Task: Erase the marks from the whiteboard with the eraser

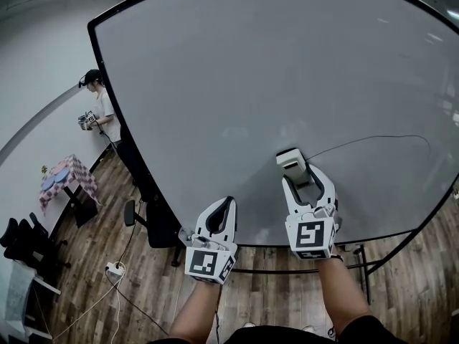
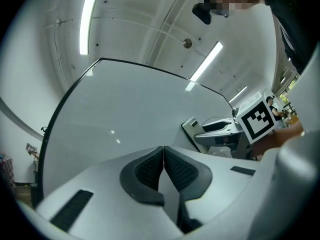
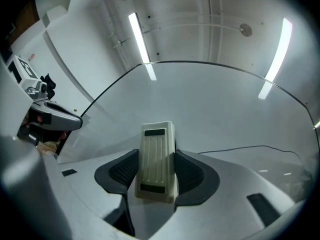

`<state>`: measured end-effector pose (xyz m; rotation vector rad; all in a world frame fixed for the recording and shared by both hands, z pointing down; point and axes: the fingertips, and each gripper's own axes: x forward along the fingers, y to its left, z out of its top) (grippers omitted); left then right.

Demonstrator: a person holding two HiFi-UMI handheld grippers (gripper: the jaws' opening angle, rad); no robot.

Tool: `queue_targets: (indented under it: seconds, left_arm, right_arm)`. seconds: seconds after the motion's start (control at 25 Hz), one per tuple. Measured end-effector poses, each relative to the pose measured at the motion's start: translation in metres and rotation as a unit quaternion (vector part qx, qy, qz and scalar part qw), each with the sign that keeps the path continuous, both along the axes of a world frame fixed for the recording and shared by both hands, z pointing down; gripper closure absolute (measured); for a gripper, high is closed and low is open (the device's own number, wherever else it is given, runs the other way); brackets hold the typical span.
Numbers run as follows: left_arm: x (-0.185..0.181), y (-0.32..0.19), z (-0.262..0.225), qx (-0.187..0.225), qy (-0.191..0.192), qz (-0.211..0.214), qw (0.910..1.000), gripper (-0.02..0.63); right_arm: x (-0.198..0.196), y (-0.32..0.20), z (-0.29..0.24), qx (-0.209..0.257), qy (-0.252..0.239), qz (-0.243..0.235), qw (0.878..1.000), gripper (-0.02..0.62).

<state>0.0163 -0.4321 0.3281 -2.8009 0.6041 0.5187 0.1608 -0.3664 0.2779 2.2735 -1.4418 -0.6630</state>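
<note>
The right gripper (image 1: 303, 179) is holding the eraser (image 1: 292, 159). Its jaws are partly open and are squeezing the eraser's two long sides. The eraser is pale, with a dark strip at each end, and it is sticking out past the jaws toward the whiteboard (image 1: 251, 77). It is sitting at the lower part of the whiteboard, a bit right of the middle. Its far end is looking very close to the whiteboard, but I cannot tell if it is touching.

A thin dark line (image 1: 380, 137) is running across the whiteboard. It is starting just right of the eraser and curving off toward the whiteboard's right edge.

The left gripper (image 2: 163, 150) is hanging near the whiteboard's bottom edge, left of the eraser and apart from it. Its jaws are pressing together and are holding nothing.

Another person (image 1: 99, 106) is standing by the whiteboard's left edge, holding something small that I cannot make out. A white plug box (image 1: 115, 268) is lying on the wood floor (image 1: 93, 242), down and left of the whiteboard.
</note>
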Motion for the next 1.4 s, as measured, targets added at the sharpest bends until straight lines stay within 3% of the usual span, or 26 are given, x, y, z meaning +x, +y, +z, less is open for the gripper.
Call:
queue_targets:
  seconds: [0.36, 0.8, 0.96, 1.2, 1.4]
  left_arm:
    - [0.024, 0.031, -0.025, 0.03, 0.027, 0.015, 0.9991, 0.584]
    - [0.056, 0.04, -0.035, 0.026, 0.03, 0.017, 0.9991, 0.584]
    - [0.051, 0.047, -0.033, 0.021, 0.039, 0.017, 0.9989, 0.584]
    - [0.065, 0.063, -0.034, 0.025, 0.027, 0.02, 0.9991, 0.584]
    - [0.076, 0.058, -0.034, 0.001, 0.001, 0.014, 0.9999, 0.584]
  right_arm:
    - [0.017, 0.016, -0.016, 0.018, -0.015, -0.007, 1.0, 0.345]
    - [0.051, 0.03, -0.044, 0.036, -0.019, -0.015, 0.999, 0.345]
    - [0.052, 0.045, -0.048, 0.037, -0.023, -0.003, 0.999, 0.345]
    - [0.066, 0.066, -0.055, 0.053, -0.028, -0.005, 0.998, 0.345]
    - [0.074, 0.073, -0.063, 0.066, -0.035, -0.002, 0.997, 0.345]
